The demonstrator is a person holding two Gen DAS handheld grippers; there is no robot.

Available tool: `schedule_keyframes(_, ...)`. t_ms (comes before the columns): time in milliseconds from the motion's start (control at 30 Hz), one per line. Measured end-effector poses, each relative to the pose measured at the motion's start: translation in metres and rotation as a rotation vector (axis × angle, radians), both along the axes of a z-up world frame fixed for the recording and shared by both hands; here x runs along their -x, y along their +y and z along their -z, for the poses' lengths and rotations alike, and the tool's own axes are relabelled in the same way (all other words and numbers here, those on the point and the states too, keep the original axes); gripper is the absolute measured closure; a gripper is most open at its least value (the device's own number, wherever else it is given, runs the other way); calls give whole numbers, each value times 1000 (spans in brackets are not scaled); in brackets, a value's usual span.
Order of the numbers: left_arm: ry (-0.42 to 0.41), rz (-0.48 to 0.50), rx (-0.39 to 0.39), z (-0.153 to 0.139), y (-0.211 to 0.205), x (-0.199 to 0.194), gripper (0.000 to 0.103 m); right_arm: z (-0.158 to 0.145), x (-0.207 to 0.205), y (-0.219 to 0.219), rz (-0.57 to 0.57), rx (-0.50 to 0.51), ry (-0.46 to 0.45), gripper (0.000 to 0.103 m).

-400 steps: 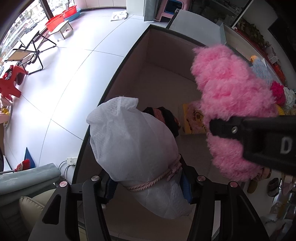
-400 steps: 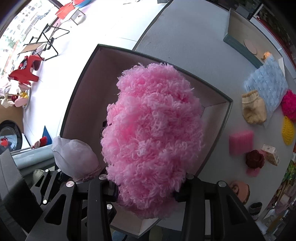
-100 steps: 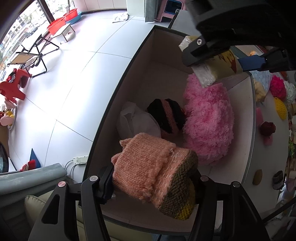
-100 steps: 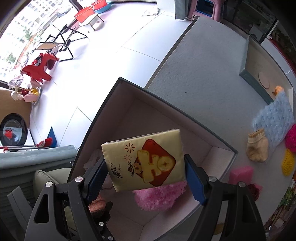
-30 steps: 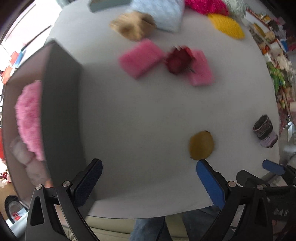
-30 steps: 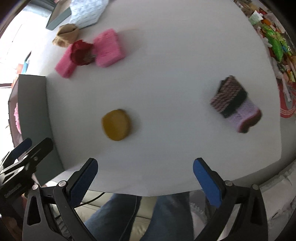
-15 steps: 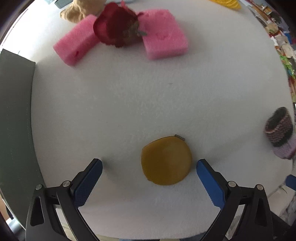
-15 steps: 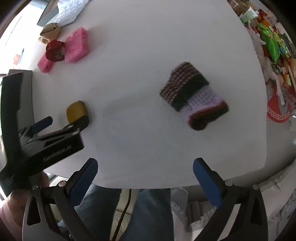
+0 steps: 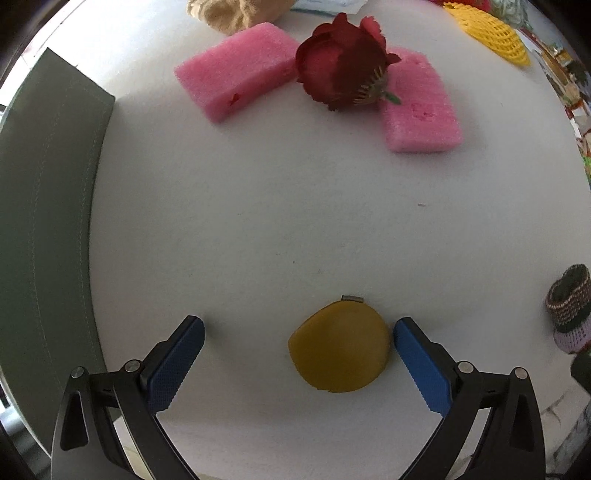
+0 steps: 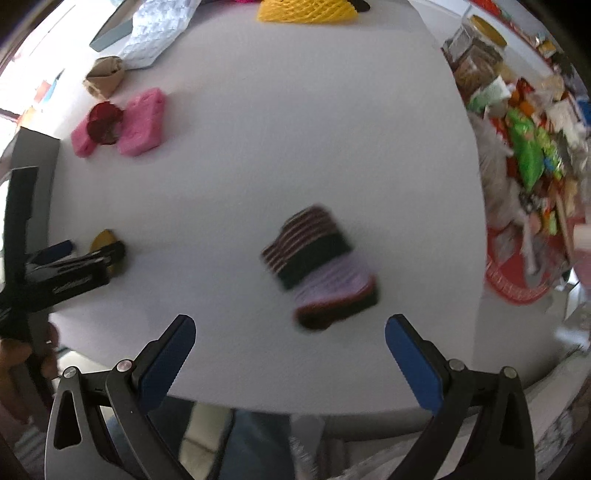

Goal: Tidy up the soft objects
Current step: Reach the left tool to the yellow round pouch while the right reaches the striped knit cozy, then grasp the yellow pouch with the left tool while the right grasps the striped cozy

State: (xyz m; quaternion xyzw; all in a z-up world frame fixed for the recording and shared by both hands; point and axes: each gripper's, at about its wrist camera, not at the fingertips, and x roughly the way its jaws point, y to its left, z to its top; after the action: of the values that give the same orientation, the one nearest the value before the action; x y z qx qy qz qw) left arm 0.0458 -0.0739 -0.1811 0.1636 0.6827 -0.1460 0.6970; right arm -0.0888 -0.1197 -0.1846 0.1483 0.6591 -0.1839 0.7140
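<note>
A flat round mustard-yellow pouch [image 9: 340, 347] lies on the white table [image 9: 280, 206] between the fingers of my left gripper [image 9: 299, 325], which is open; the right pad [image 9: 421, 365] is almost at the pouch's edge. In the right wrist view a striped knitted cuff [image 10: 321, 266], dark and lilac, lies just ahead of my right gripper [image 10: 290, 325], open and holding nothing. That view also has the left gripper [image 10: 92, 248] straddling the yellow pouch [image 10: 101, 238]. The cuff [image 9: 569, 306] sits at the far right of the left wrist view.
Two pink sponges [image 9: 236, 70] [image 9: 421, 107] flank a dark red fabric rose [image 9: 343, 62]. The dark storage box's wall [image 9: 48, 221] stands at the left. A beige knit [image 10: 105, 75], pale blue quilted pad [image 10: 159, 29] and yellow net [image 10: 306, 11] lie farther back. Snack packets [image 10: 528, 147] crowd the right.
Both grippers have left the box, now holding nothing. The left one has closed in around the yellow pouch; the right one has come nearer the striped cuff.
</note>
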Motion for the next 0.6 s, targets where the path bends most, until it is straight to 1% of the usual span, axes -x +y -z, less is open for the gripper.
schedule_keyframes(33,-1,-10,3,0,1,-1,0,-1,-3,-6,-6,7,4,0)
schedule_keyframes(133,23,-70,37,3,7,-3,0,14,-17,-10,-33,19,35,0)
schedule_keyframes(200,7,-60,38,2,5,-2,0,18,-25,-16,-39,20,45,0)
schedule_keyframes(300,5,-66,43,3,5,0,0,37,-39,-13,-57,-1,86,0)
schedule_keyframes(333,6,-69,43,3,-5,8,0,41,-39,-12,-61,-5,93,0)
schedule_keyframes(367,7,-71,42,3,-5,8,0,45,-43,-10,-64,-10,102,0)
schedule_keyframes(400,8,-74,43,2,8,12,0,48,-47,-8,-68,-12,109,0)
schedule_keyframes(433,10,-76,42,2,7,13,0,52,-51,-5,-77,-12,114,0)
schedule_keyframes(600,12,-76,43,2,6,13,0,54,-61,1,-92,-17,113,0)
